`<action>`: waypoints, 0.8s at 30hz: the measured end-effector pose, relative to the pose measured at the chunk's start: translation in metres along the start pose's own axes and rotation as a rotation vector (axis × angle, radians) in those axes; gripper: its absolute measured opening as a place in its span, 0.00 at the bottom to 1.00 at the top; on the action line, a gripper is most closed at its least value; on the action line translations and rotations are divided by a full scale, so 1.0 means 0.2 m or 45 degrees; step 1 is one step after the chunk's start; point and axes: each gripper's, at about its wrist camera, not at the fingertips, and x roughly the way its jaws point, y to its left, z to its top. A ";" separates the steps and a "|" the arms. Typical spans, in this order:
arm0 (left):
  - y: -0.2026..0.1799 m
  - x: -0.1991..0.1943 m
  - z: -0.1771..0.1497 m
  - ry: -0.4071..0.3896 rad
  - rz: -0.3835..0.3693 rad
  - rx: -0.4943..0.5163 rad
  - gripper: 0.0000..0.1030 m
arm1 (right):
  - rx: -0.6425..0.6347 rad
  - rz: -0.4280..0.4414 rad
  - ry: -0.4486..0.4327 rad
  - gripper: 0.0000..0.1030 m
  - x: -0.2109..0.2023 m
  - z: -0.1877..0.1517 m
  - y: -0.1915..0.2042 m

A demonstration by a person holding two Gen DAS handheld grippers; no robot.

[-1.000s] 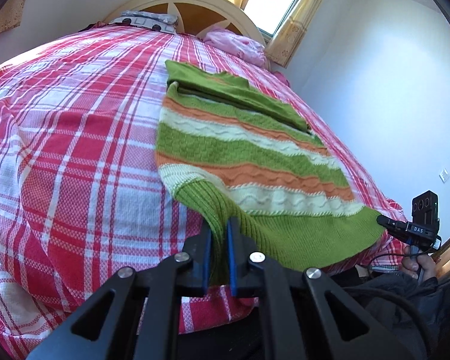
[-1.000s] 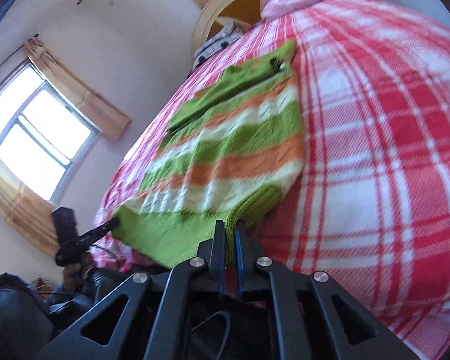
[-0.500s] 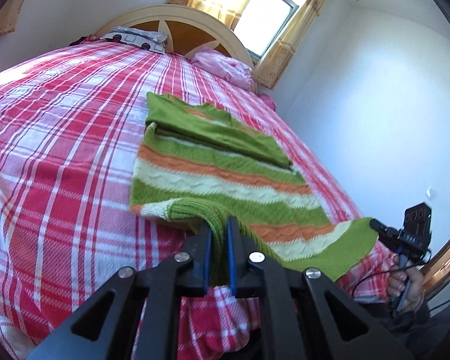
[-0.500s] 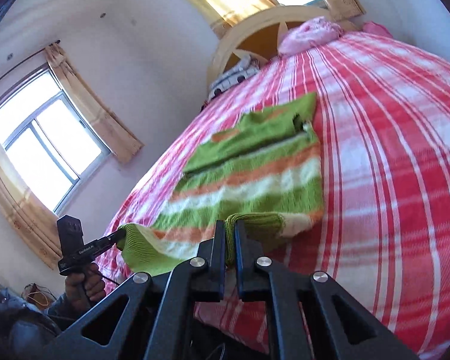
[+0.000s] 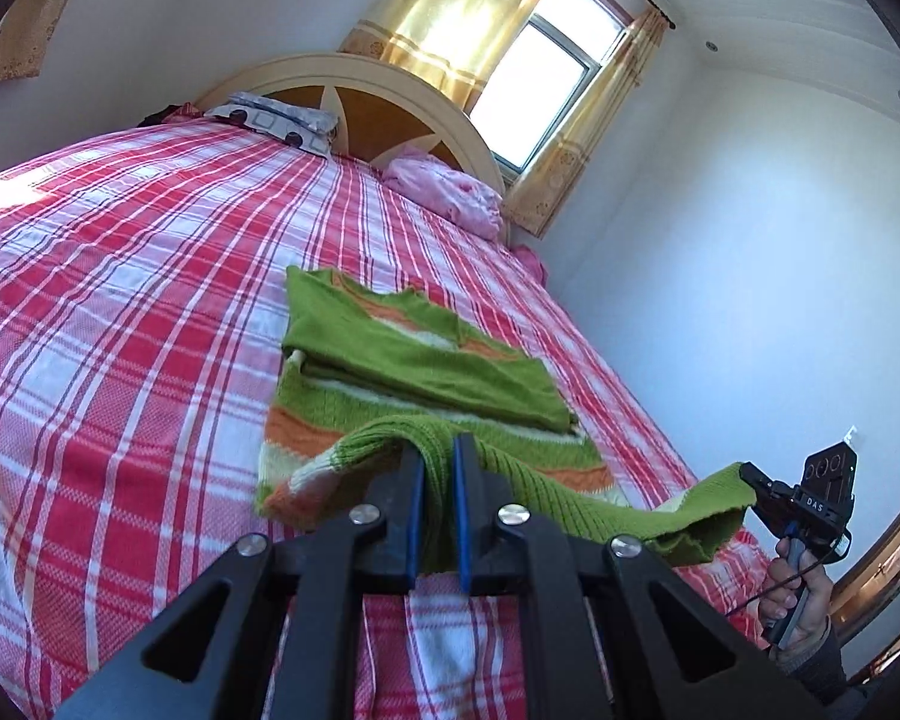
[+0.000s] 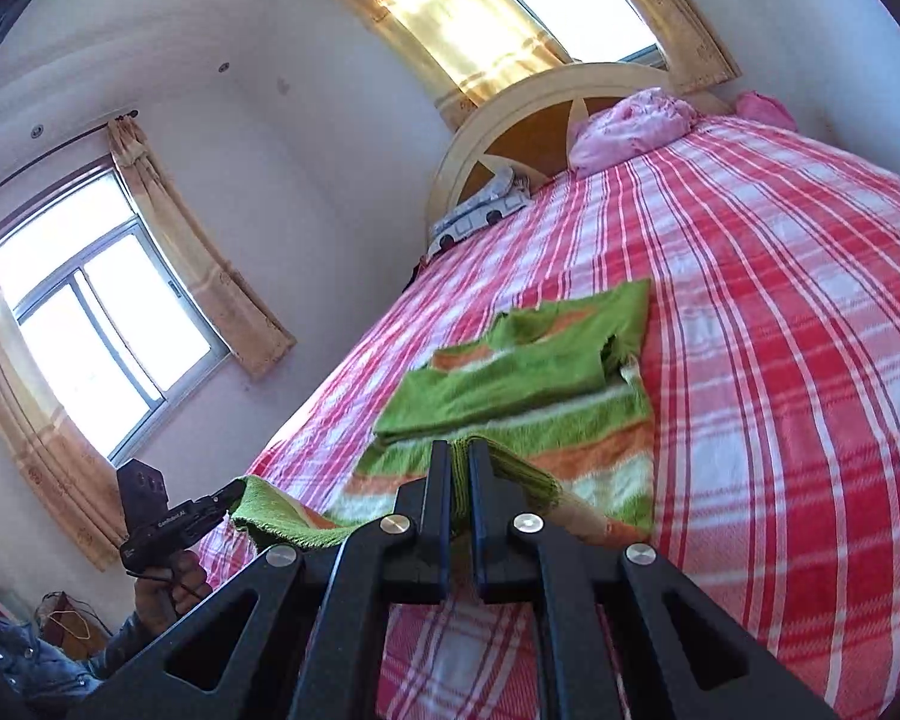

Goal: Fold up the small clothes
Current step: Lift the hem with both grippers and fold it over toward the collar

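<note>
The left gripper (image 5: 437, 450) clamps the ribbed green hem of the striped sweater (image 5: 426, 372); the right gripper (image 6: 461, 456) pinches the hem's other corner – both lifted off the red plaid bedspread (image 5: 120, 312). The sweater's far half lies flat toward twelve o'clock, with a pink pillow (image 5: 444, 192) at one o'clock by the headboard (image 5: 354, 75).

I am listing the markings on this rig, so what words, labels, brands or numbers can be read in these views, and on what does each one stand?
"DAS": white letters on the black body of the right gripper, seen from the left wrist camera.
A white label on the side of the left gripper, seen from the right wrist camera: too blurred to read.
Nothing else bears readable text: none on the green striped sweater or the red plaid bedspread.
</note>
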 end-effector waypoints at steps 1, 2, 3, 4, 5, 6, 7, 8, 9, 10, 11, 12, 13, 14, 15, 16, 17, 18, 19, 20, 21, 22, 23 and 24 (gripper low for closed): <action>0.00 0.02 0.02 -0.007 -0.001 -0.008 0.09 | -0.008 0.007 -0.005 0.05 0.01 0.02 0.01; 0.01 0.03 0.03 -0.011 -0.001 -0.014 0.09 | -0.015 0.010 -0.010 0.05 0.01 0.04 0.02; 0.01 0.04 0.05 -0.019 -0.006 -0.024 0.09 | -0.022 0.012 -0.015 0.05 0.03 0.06 0.03; 0.01 0.05 0.07 -0.027 -0.012 -0.029 0.09 | -0.029 0.017 -0.018 0.05 0.04 0.08 0.04; 0.00 0.06 0.08 -0.035 -0.012 -0.029 0.09 | -0.032 0.019 -0.020 0.05 0.05 0.10 0.04; 0.00 0.06 0.10 -0.043 -0.011 -0.029 0.09 | -0.035 0.019 -0.024 0.05 0.07 0.12 0.05; 0.00 0.08 0.12 -0.050 -0.017 -0.033 0.09 | -0.038 0.016 -0.027 0.05 0.08 0.14 0.04; 0.00 0.08 0.13 -0.055 -0.022 -0.036 0.09 | -0.042 0.014 -0.031 0.05 0.10 0.17 0.04; -0.01 0.10 0.15 -0.060 -0.025 -0.034 0.09 | -0.043 0.013 -0.034 0.05 0.11 0.18 0.04; -0.01 0.11 0.18 -0.065 -0.024 -0.029 0.09 | -0.043 0.010 -0.035 0.05 0.13 0.20 0.03; -0.02 0.13 0.20 -0.069 -0.027 -0.027 0.09 | -0.044 0.008 -0.036 0.05 0.15 0.22 0.03; -0.02 0.14 0.21 -0.070 -0.027 -0.024 0.09 | -0.046 0.006 -0.038 0.05 0.16 0.24 0.02; -0.02 0.15 0.23 -0.074 -0.023 -0.020 0.09 | -0.048 0.001 -0.040 0.05 0.17 0.26 0.02; -0.02 0.17 0.25 -0.078 -0.019 -0.018 0.09 | -0.051 -0.002 -0.041 0.05 0.19 0.28 0.01; -0.02 0.18 0.26 -0.079 -0.016 -0.020 0.09 | -0.053 -0.007 -0.041 0.05 0.20 0.30 0.01; -0.01 0.20 0.28 -0.079 -0.014 -0.026 0.09 | -0.055 -0.013 -0.041 0.05 0.21 0.32 0.00; -0.01 0.21 0.30 -0.076 -0.012 -0.032 0.09 | -0.057 -0.017 -0.041 0.05 0.22 0.33 -0.01; -0.01 0.23 0.31 -0.073 -0.007 -0.029 0.09 | -0.057 -0.020 -0.040 0.05 0.24 0.35 -0.01; -0.01 0.25 0.33 -0.072 0.002 -0.019 0.09 | -0.056 -0.022 -0.039 0.05 0.26 0.37 -0.02; -0.01 0.27 0.35 -0.072 0.011 -0.010 0.09 | -0.056 -0.025 -0.038 0.05 0.27 0.39 -0.03; -0.01 0.28 0.37 -0.071 0.016 -0.006 0.09 | -0.055 -0.030 -0.036 0.05 0.30 0.41 -0.04; -0.01 0.31 0.39 -0.071 0.022 -0.004 0.09 | -0.054 -0.034 -0.035 0.05 0.32 0.43 -0.06; 0.00 0.33 0.40 -0.071 0.025 -0.006 0.09 | -0.055 -0.043 -0.033 0.05 0.35 0.45 -0.07; 0.00 0.35 0.42 -0.072 0.031 -0.008 0.09 | -0.056 -0.048 -0.031 0.05 0.37 0.46 -0.08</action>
